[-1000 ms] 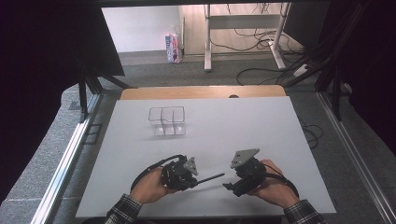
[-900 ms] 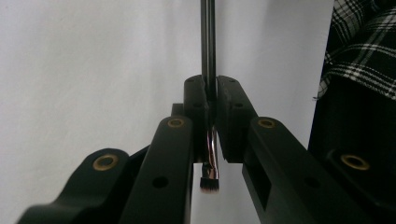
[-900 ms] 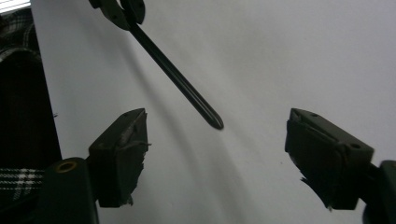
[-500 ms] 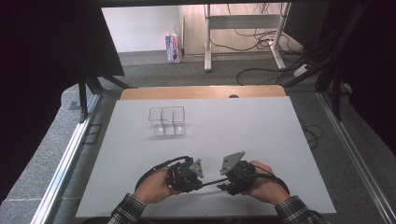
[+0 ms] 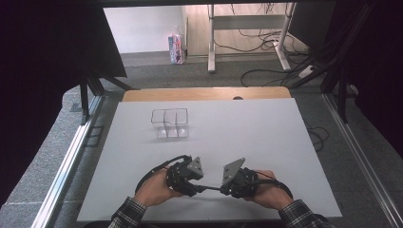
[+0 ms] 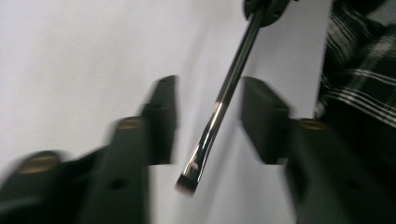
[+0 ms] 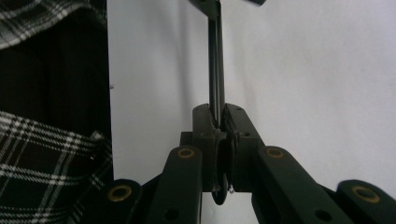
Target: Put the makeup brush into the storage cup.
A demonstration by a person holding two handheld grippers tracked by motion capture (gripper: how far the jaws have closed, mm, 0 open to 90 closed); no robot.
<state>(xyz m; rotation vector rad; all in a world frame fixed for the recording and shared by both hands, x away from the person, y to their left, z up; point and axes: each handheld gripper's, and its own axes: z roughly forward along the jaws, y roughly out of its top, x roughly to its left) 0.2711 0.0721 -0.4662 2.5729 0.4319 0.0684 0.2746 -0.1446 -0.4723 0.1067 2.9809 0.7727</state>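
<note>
Black-handled makeup brush point(image 6: 219, 100) hangs between both grippers near the tabletop's point(image 5: 266, 128) front edge: right gripper point(image 7: 218, 116) jaws clench its handle, left gripper point(image 6: 210, 119) jaws gape around its bristle end.

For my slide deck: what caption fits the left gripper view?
Open left tool flanking the bristle end of a slim makeup brush, over a white table.

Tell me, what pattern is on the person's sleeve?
The sleeve is plaid, dark with white lines, clearest in the right gripper view.
</note>
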